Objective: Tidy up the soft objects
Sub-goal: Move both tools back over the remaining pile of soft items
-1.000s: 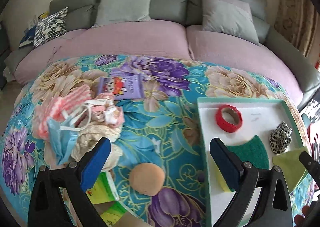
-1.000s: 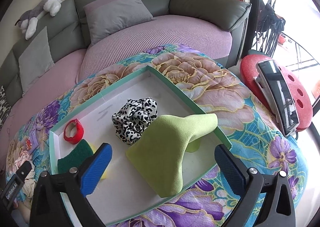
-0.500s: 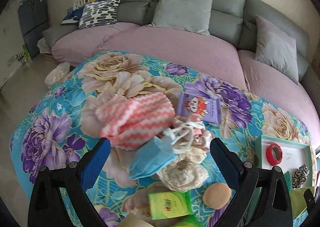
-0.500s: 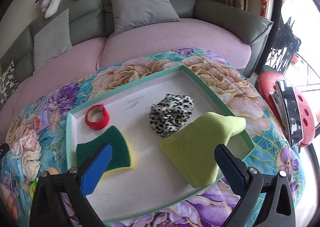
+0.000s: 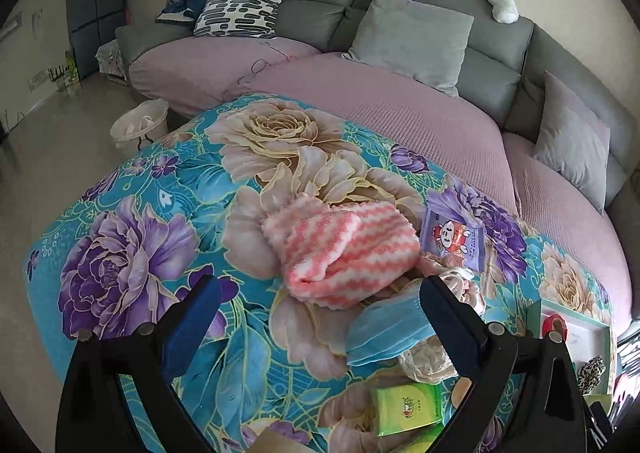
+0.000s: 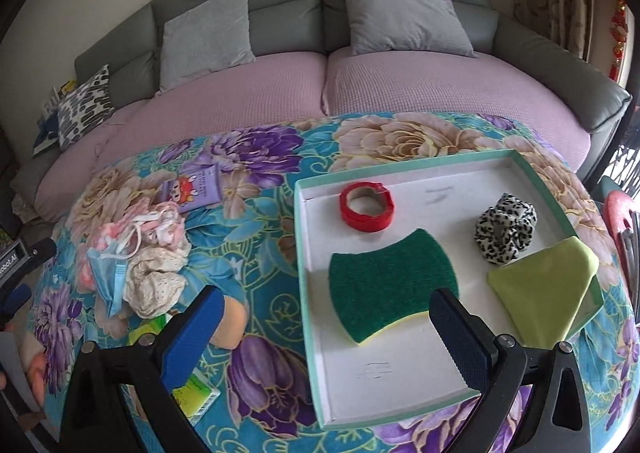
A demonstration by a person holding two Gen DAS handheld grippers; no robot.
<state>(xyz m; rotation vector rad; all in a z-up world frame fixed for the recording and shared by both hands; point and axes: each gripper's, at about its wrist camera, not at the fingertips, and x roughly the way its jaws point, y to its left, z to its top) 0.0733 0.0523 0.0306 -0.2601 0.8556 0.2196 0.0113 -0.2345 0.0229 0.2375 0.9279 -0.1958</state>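
A pink-and-white striped fluffy cloth point(image 5: 344, 249) lies on the floral tablecloth, just ahead of my open, empty left gripper point(image 5: 316, 313). A blue face mask point(image 5: 384, 333) and a cream lace cloth point(image 5: 426, 359) lie by the right finger. In the right wrist view the same pile point(image 6: 136, 253) sits at the left. My right gripper point(image 6: 324, 329) is open and empty over the near edge of the green-rimmed tray point(image 6: 400, 169), which holds a green sponge point(image 6: 392, 273), red tape roll point(image 6: 366, 205), leopard scrunchie point(image 6: 506, 229) and lime cloth point(image 6: 548, 285).
A purple tissue pack point(image 5: 454, 237) and green tissue packs point(image 5: 408, 407) lie near the pile. An orange puff point(image 6: 232, 317) sits behind the right gripper's left finger. A grey-and-pink sofa point(image 5: 400, 109) curves behind the table. A white bin point(image 5: 138, 127) stands on the floor at left.
My left gripper has swung left, from facing the tray to facing the pink striped cloth. My right gripper has turned left, bringing the sponge and the soft pile into view. Both stayed open.
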